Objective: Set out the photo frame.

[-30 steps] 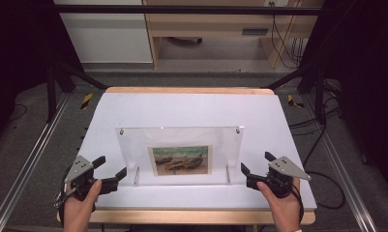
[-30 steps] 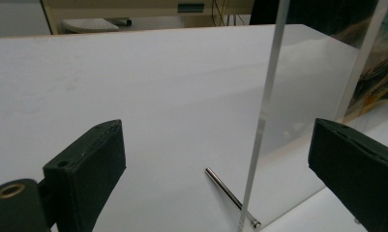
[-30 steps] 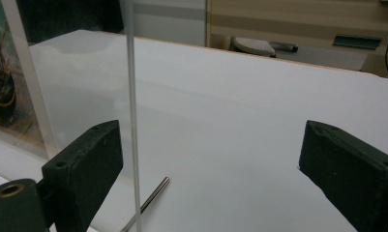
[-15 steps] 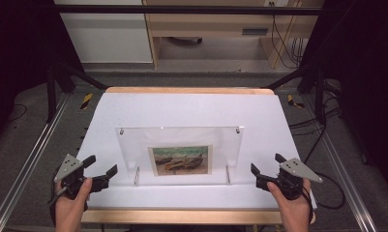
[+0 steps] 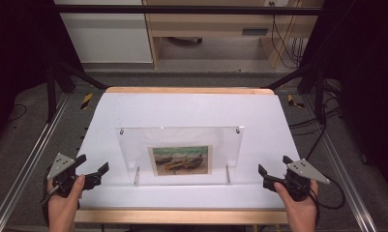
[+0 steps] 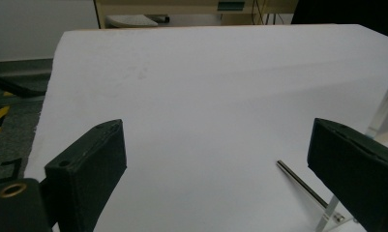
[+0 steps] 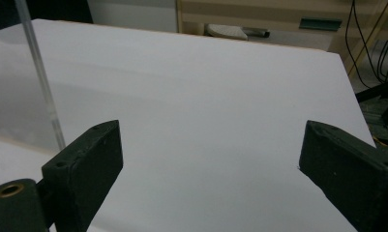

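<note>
Right, both claws sit low at the near edge of the counter (image 5: 191,108), one on either side of the clear acrylic photo frame (image 5: 179,154) — and neither is touching it. The left claw (image 5: 92,170) is released, jaws spread wide with nothing between them; the frame stands off to its right, a short gap away. In the left gripper view one of the frame's metal support pins (image 6: 303,186) lies just inside the right-hand jaw, with the clear edge of the panel beyond it. The right claw (image 5: 274,170) is released too, jaws wide apart over bare white counter, and the frame is to its left; in the right gripper view the panel's clear edge (image 7: 39,79) rises just past the left-hand jaw.

The frame itself stands upright on its two pins, the little boat picture (image 5: 181,160) facing the person, roughly midway between the two claws.

Now, the risks — as I read it. The panel is transparent, so its edges are hard to judge; a claw coming in slightly off could knock the side instead of straddling it, and a frame perched on two thin pins looks easy to tip backward. Smooth acrylic may also slip in the pads if the squeeze lands near a corner. And if one claw closes or lifts before the other, the frame could twist and skid across the smooth white sheet.
</note>
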`<state>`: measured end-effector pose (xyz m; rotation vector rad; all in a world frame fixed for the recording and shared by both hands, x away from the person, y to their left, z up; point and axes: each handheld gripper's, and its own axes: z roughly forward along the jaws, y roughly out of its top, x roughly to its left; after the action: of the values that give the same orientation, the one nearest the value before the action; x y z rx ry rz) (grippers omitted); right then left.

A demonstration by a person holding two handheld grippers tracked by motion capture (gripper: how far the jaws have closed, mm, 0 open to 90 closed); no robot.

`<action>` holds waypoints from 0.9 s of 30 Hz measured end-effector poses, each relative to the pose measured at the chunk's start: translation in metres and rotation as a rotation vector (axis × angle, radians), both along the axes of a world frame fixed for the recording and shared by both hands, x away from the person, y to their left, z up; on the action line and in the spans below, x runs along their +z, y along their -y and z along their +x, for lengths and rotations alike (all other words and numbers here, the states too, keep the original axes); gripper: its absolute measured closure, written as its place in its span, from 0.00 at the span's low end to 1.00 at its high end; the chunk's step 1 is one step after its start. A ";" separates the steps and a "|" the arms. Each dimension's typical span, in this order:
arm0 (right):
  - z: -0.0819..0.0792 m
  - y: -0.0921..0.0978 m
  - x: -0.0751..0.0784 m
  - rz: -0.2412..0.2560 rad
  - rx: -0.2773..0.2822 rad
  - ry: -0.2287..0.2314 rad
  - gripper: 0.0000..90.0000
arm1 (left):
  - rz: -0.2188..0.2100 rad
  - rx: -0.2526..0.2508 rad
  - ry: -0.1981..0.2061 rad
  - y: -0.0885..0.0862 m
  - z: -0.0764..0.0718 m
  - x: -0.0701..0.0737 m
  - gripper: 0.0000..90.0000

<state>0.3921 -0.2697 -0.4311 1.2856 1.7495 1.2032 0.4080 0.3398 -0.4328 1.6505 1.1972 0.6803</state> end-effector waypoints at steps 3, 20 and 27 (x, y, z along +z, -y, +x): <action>0.002 0.003 -0.002 0.000 -0.019 -0.013 0.10 | 0.019 0.020 -0.002 -0.005 0.003 -0.001 0.07; 0.035 -0.002 -0.016 0.009 -0.028 -0.153 0.11 | 0.170 -0.032 -0.142 0.010 0.048 -0.017 0.08; 0.060 -0.009 -0.027 -0.055 -0.014 -0.254 0.13 | 0.201 -0.054 -0.218 0.016 0.071 -0.028 0.09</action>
<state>0.4526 -0.2607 -0.4581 1.4670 1.9341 1.0118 0.4791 0.3241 -0.4608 1.9587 1.2650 0.6148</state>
